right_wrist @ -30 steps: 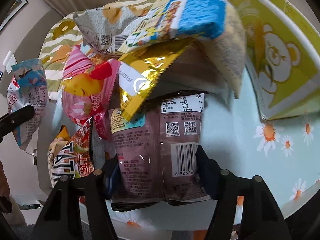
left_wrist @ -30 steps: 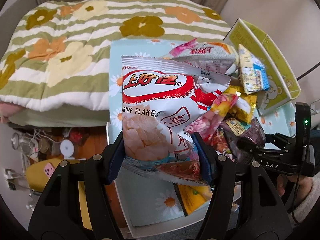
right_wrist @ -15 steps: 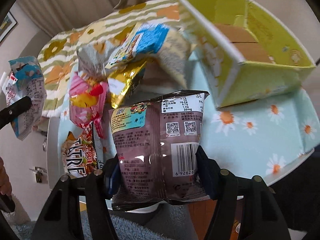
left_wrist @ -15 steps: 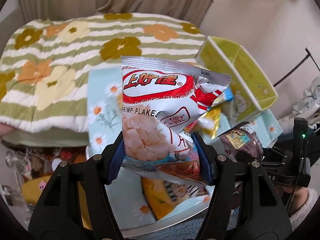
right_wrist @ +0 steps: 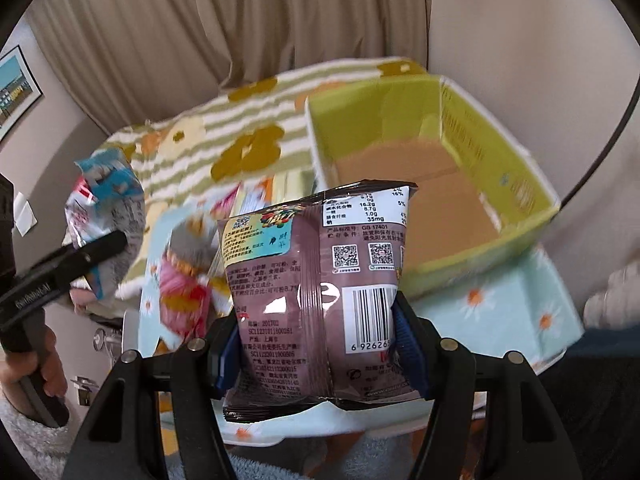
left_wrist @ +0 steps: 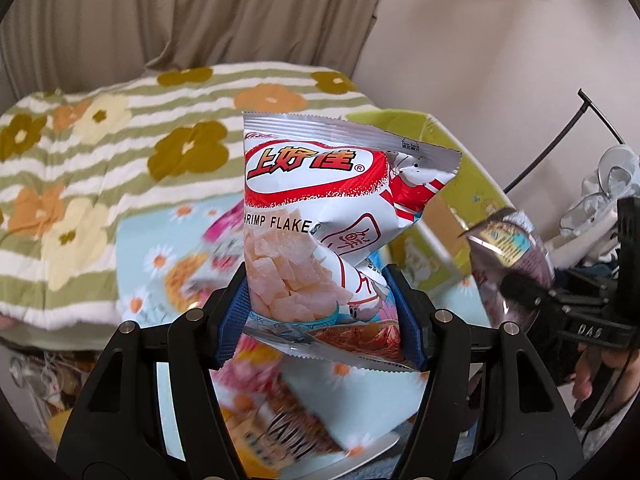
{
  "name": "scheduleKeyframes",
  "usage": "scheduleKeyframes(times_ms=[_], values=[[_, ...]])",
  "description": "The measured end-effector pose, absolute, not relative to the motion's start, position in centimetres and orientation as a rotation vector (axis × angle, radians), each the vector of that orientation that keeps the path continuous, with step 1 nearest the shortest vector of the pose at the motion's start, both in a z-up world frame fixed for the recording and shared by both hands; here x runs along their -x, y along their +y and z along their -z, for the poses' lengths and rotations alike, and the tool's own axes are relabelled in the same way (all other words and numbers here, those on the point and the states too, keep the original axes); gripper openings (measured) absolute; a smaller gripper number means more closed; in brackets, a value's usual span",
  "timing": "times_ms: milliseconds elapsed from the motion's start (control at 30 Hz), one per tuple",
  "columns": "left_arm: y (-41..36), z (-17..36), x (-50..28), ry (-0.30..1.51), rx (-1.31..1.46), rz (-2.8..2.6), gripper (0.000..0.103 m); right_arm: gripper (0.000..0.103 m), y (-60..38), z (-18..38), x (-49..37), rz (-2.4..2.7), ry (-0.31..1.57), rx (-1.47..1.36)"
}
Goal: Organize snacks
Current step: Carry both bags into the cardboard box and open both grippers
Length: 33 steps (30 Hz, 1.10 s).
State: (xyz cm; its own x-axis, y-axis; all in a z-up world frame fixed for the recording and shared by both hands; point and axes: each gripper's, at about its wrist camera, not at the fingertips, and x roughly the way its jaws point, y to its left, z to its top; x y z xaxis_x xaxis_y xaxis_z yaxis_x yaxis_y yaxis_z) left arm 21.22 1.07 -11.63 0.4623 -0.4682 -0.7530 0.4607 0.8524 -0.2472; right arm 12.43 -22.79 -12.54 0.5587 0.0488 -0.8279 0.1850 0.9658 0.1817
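Both jaws clamp snack bags above a daisy-print table (right_wrist: 552, 304) beside a floral-quilted bed (left_wrist: 100, 152).

— Where's the shrimp flakes bag (left_wrist: 320, 216)?

— Upright in the air, red and white with a silver top seal, crumpled at its right side, pinched at the bottom.

— And the brown snack packet (right_wrist: 320, 292)?

— Also upright, back side showing: barcode, QR codes, nutrition table.

— The box?

— The green box (right_wrist: 520, 184) stands open at the table's far right corner, brown floor bare. Blurred packets (right_wrist: 184, 292) lie near the left edge.
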Motion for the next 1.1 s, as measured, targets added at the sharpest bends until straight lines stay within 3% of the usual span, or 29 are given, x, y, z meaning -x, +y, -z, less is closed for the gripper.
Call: scheduleKeyframes(times_ms=[400, 833, 867, 933, 967, 1100], values=[[-14.3, 10.4, -23.2, 0.92, 0.038, 0.527, 0.061, 0.061, -34.8, 10.5, -16.8, 0.011, 0.921, -0.172], [-25.5, 15.7, -25.3, 1.108, -0.055, 0.498, 0.062, 0.061, -42.3, 11.8, -19.3, -0.033, 0.953, -0.227], [-25.9, 15.9, -25.3, 1.106, -0.073, 0.496, 0.065, 0.061, -42.5, 11.9, -19.4, -0.029, 0.954, -0.232], [-26.5, 16.0, -25.2, 1.092, -0.125, 0.496, 0.082, 0.061, -42.9, 12.2, -19.5, -0.024, 0.958, -0.248], [-26.6, 16.0, -24.9, 1.085, -0.155, 0.48, 0.101, 0.061, -43.0, 12.4, -19.6, -0.021, 0.962, -0.256], [-26.1, 15.7, -24.4, 1.077, -0.17, 0.466, 0.102, 0.061, -43.1, 12.7, -19.8, -0.024, 0.99, -0.266]])
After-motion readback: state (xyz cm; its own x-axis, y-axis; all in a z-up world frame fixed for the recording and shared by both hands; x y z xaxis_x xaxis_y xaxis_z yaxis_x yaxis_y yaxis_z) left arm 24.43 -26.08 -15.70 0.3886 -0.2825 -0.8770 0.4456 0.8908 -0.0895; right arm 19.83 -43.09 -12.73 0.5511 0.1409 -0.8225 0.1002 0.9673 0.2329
